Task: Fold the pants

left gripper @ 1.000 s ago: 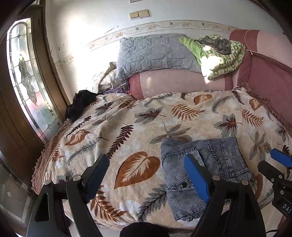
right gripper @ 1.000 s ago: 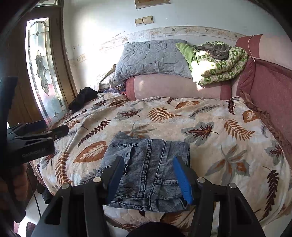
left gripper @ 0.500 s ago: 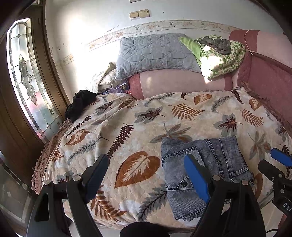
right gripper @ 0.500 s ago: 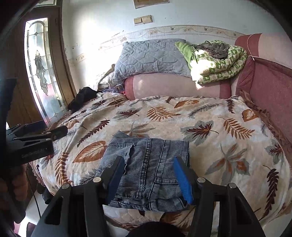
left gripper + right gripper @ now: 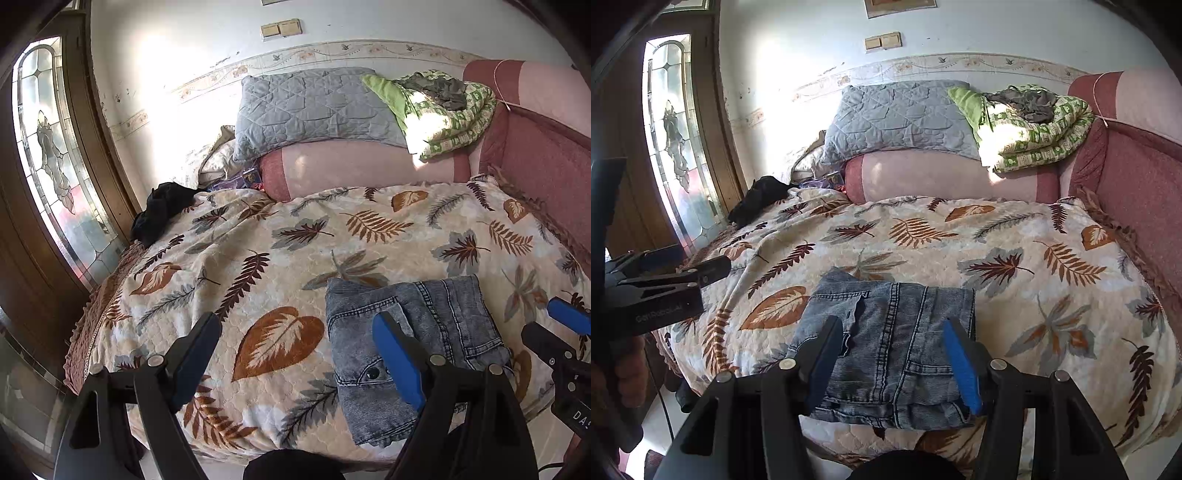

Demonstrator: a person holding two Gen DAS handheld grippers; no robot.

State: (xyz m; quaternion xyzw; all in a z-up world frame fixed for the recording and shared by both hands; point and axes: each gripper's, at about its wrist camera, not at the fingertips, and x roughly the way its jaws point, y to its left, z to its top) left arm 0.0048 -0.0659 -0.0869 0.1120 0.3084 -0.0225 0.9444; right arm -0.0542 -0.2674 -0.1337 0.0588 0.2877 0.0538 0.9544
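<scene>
The blue denim pants lie folded into a compact rectangle near the front edge of the bed; they also show in the right wrist view. My left gripper is open and empty, held above the leaf-print bedspread, left of the pants. My right gripper is open and empty, held just above the near part of the folded pants, not touching them. The right gripper shows at the right edge of the left wrist view; the left gripper shows at the left of the right wrist view.
A grey quilted pillow and a green patterned blanket rest on the pink headboard bolster. A black garment lies at the bed's far left corner. A glass-paned door stands at left; a red padded side bounds the right.
</scene>
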